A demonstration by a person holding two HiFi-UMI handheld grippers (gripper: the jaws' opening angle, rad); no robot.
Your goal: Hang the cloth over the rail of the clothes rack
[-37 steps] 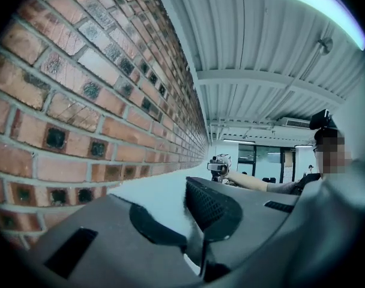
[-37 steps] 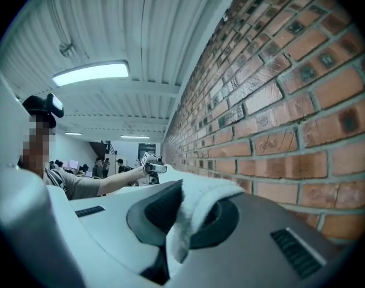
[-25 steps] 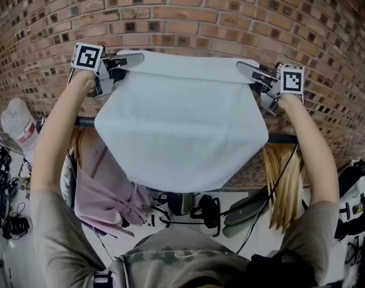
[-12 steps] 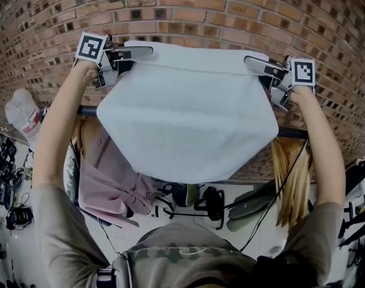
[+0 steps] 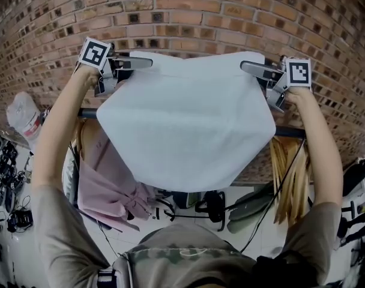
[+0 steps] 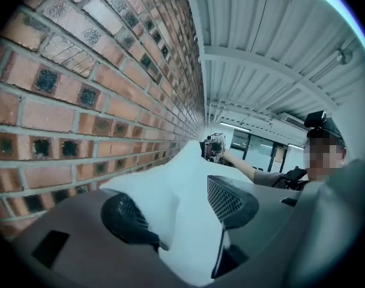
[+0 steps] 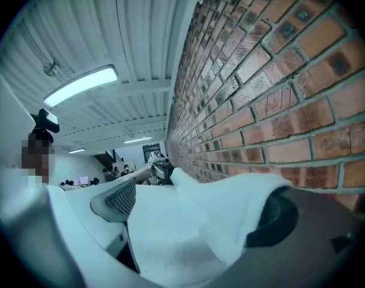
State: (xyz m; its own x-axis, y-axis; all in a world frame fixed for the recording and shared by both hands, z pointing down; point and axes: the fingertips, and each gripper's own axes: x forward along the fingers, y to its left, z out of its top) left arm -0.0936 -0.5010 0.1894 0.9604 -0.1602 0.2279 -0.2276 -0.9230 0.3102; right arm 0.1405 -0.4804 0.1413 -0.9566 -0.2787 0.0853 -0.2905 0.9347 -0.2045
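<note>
The white cloth [image 5: 185,119] hangs draped over the dark rail [image 5: 289,132] of the clothes rack, in front of the brick wall. My left gripper [image 5: 133,65] is at the cloth's upper left corner and my right gripper [image 5: 259,72] at its upper right corner. Both pairs of jaws have just been opening and now stand wide. In the left gripper view the cloth [image 6: 182,185] lies loose between the jaws of the left gripper [image 6: 182,212], resting on one pad. In the right gripper view the cloth's corner [image 7: 230,203] lies over the outer pad of the right gripper [image 7: 197,212].
A pink garment [image 5: 107,182] hangs on the rail at the left and a tan one [image 5: 290,182] at the right. The brick wall [image 5: 188,17] is close behind the cloth. A plastic bag [image 5: 23,117] and black gear [image 5: 5,179] lie on the floor at the left.
Both grippers' jaws have spread apart at the cloth's top corners. The cloth's top edge, stretched straight before, now sags loose and uneven between them.
</note>
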